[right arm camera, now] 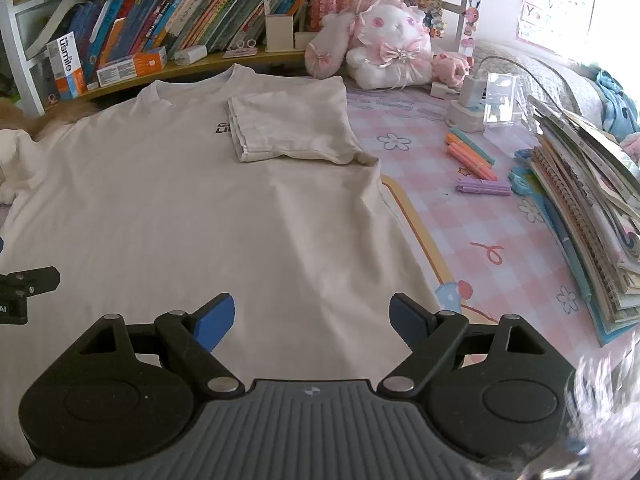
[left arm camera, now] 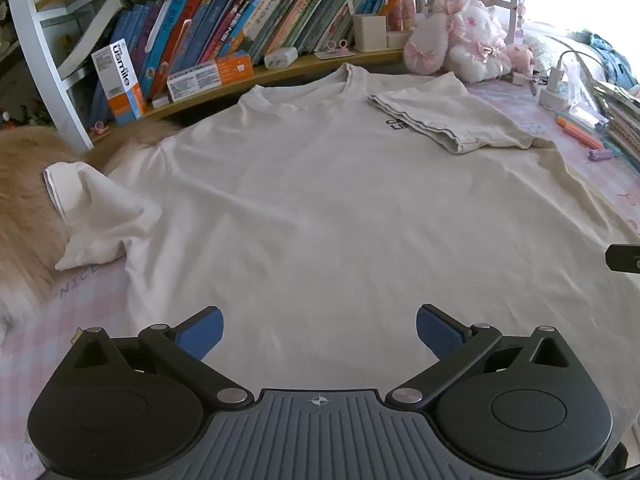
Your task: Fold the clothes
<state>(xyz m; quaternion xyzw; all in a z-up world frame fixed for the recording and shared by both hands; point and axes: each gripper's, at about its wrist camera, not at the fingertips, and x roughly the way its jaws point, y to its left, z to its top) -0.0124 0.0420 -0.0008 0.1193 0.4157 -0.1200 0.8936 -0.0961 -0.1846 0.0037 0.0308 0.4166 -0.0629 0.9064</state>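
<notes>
A cream T-shirt (left arm camera: 312, 208) (right arm camera: 192, 208) lies flat, front up, collar toward the bookshelf. Its right sleeve (left arm camera: 448, 120) (right arm camera: 292, 128) is folded inward over the chest, partly covering a dark print. The left sleeve (left arm camera: 92, 208) lies crumpled out to the left. My left gripper (left arm camera: 319, 330) hovers open over the shirt's lower hem area, nothing between its blue pads. My right gripper (right arm camera: 312, 320) is open too, above the shirt's lower right part near its side edge. Each gripper's edge shows in the other's view.
A shelf of books (left arm camera: 240, 28) runs along the back. A pink-white plush rabbit (right arm camera: 384, 44) sits behind the shirt. On the pink checked mat (right arm camera: 460, 216), highlighters (right arm camera: 472, 156), a charger (right arm camera: 472, 92) and a stack of notebooks (right arm camera: 584, 208) lie right. Something furry (left arm camera: 24, 184) lies left.
</notes>
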